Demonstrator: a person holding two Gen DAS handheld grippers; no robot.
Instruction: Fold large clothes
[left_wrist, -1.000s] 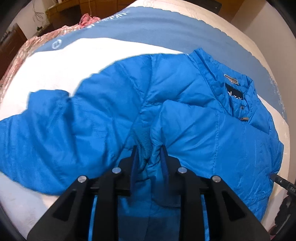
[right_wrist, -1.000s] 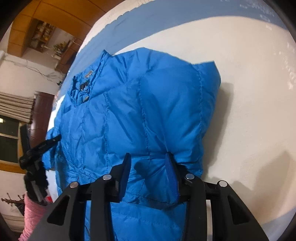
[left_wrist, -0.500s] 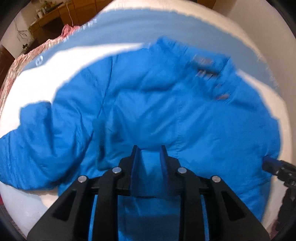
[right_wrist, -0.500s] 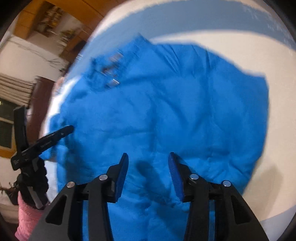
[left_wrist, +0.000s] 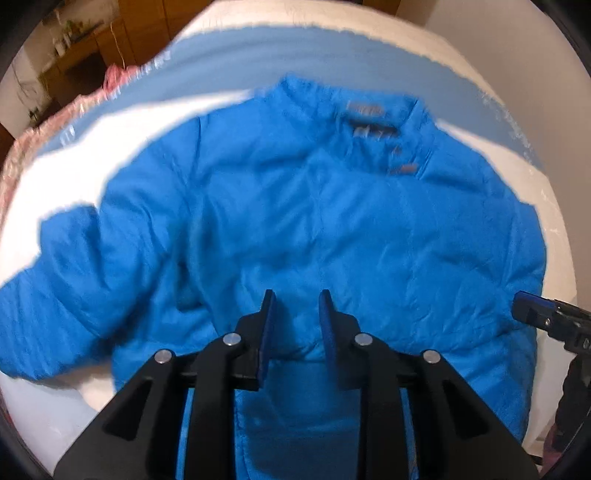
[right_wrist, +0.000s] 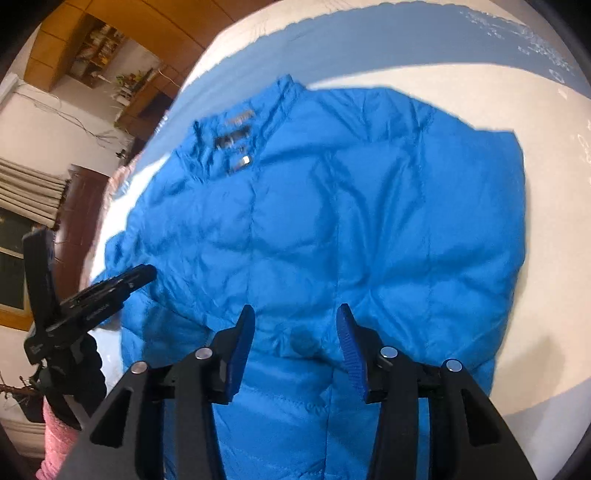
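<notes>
I've let go of the sleeve: my left gripper (left_wrist: 295, 317) hangs with fingers narrowly spread and empty over the puffy bright-blue quilted jacket (left_wrist: 332, 229). My right gripper (right_wrist: 295, 332) has fingers opening, nothing between them. Both sleeves look folded in, so the body fold is next.

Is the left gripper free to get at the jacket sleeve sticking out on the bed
Probably yes: the left gripper hovers over the jacket, and the sleeve lies uncovered beside it.

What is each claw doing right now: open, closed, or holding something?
Left claw: narrowly open above the blue puffer jacket, gripping nothing.
Right claw: opening, jacket beneath the gap, pads not pressing it.
</notes>
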